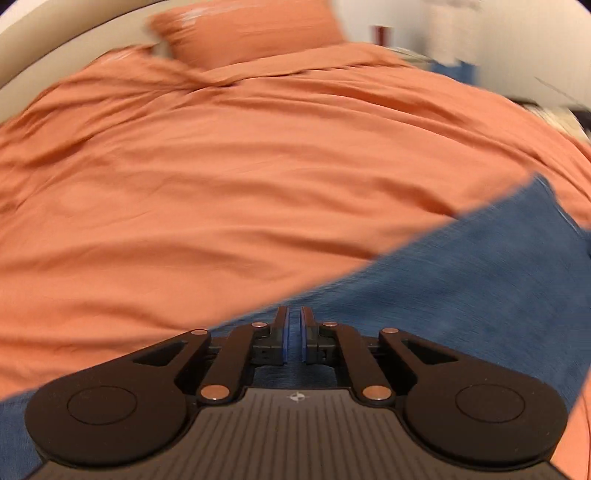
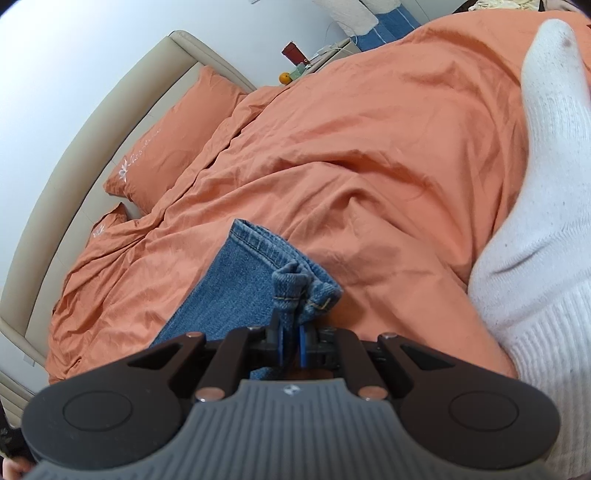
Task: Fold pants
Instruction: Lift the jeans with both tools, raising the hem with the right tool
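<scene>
- Here, the right tool (image 2: pixel 292 325) is nearly closed, its two blue pads pinching a bunched corner of the hem of the blue denim pants (image 2: pixel 236 280); the fabric puckers up just above the fingertips.
- The left tool (image 1: pixel 294 325) is also almost closed, with only a narrow slit between its blue pads. Denim lies under and behind the fingers, but whether any is caught between them cannot be told; this view is blurred.
- The pants (image 1: pixel 461 269) lie on an orange duvet (image 1: pixel 221 184) covering a bed.
- Only the right wrist view shows the stitched hem, a person's foot in a white sock (image 2: pixel 535 221) resting on the duvet at the right, the beige headboard (image 2: pixel 110 129) and a bedside stand with small items.
- The left wrist view shows a broad stretch of denim running diagonally toward the right, and an orange pillow (image 1: pixel 251 33) at the far end.
- Both tools point forward and downward toward the bed.
</scene>
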The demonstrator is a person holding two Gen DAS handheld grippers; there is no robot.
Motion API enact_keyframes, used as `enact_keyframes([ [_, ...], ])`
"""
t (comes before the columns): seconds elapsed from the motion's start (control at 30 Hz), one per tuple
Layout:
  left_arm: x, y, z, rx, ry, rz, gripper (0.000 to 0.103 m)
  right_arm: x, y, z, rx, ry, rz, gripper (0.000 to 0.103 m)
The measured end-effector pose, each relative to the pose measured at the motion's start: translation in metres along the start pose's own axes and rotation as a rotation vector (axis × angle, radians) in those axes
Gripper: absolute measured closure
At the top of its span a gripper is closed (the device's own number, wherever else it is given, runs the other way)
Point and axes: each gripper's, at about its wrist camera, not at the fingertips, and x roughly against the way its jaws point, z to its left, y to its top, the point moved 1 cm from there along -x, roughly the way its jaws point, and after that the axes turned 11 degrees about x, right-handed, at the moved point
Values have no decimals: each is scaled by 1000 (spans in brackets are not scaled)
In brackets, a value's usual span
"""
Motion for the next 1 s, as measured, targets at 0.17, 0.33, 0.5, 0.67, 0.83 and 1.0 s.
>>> enact_keyframes([
  [0.17,-27,-8,-32,-92,15,30,95,3,1,2,19,-6,-1,101],
  [0.33,-58,2,-26,-51,41,54,95,1,1,2,26,-5,0,101],
  [0.5,-66,4,-34,-82,80,81,97,-1,1,7,71,-8,-5,101],
  [0.67,-29,-5,-38,-95,50,34,98,-2,0,5,59,-15,-4,101],
  [0.83,10,-43,-50,-110,-28,64,98,-1,-1,10,83,-26,-18,101],
  [1.0,36,-76,-62,-99,-112,86,98,0,-2,10,79,-32,-20,101],
])
